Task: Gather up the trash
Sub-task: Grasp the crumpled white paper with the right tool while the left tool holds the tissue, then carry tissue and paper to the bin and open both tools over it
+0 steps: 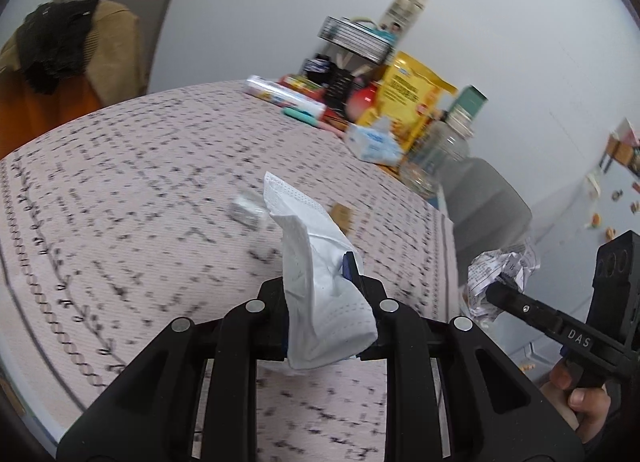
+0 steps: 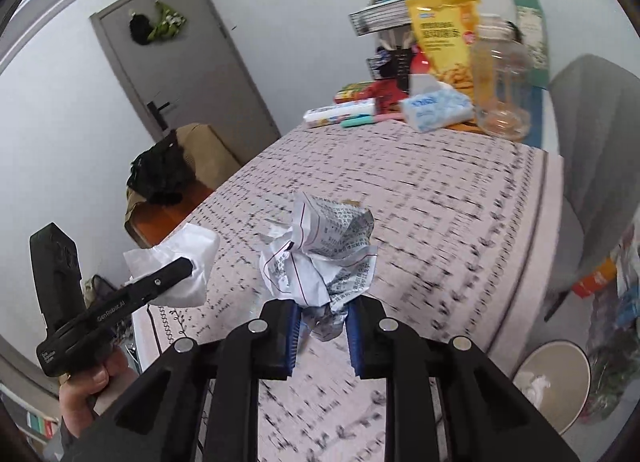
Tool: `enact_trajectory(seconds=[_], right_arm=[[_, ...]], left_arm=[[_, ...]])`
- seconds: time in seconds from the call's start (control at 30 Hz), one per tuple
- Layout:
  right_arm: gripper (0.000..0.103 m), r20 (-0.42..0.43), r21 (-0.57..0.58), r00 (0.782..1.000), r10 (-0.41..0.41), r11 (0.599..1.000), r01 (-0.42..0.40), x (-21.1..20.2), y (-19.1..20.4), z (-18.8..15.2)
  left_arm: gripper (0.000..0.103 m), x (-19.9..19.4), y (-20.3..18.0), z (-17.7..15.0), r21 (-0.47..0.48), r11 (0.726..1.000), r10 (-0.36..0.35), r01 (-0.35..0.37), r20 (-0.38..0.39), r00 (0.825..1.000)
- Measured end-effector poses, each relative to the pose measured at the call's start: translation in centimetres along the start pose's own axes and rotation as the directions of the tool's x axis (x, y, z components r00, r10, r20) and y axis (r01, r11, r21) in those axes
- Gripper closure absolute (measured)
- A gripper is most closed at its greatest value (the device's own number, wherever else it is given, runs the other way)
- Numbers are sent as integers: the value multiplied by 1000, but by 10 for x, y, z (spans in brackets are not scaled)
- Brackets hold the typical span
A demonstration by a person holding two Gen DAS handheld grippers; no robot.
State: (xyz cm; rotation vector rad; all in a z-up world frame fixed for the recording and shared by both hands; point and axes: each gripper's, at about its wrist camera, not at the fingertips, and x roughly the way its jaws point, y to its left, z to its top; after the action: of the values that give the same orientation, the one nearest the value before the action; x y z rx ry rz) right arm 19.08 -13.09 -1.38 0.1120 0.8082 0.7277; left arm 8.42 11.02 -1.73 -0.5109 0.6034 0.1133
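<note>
My left gripper is shut on a white tissue and holds it above the patterned tablecloth. My right gripper is shut on a crumpled printed paper ball, also held above the table. The left wrist view shows the right gripper with the paper ball past the table's right edge. The right wrist view shows the left gripper with the tissue at the left. A small clear wrapper and a brown scrap lie blurred on the cloth.
A beige trash bin with white paper inside stands on the floor at the lower right. At the table's far end are a tissue pack, a yellow snack bag, a clear jar and boxes. A grey chair stands beside the table.
</note>
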Motion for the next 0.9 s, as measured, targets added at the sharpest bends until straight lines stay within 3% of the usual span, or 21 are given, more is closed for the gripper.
enact_trajectory(seconds=[0.47, 0.9], right_arm=[[82, 38, 162, 989, -140, 978, 132, -54, -99, -38], [81, 25, 313, 972, -235, 925, 215, -76, -186, -72]], left_arm=[[82, 51, -97, -19, 121, 986, -105, 118, -111, 988], [82, 105, -174, -54, 213, 961, -129, 179, -232, 964]])
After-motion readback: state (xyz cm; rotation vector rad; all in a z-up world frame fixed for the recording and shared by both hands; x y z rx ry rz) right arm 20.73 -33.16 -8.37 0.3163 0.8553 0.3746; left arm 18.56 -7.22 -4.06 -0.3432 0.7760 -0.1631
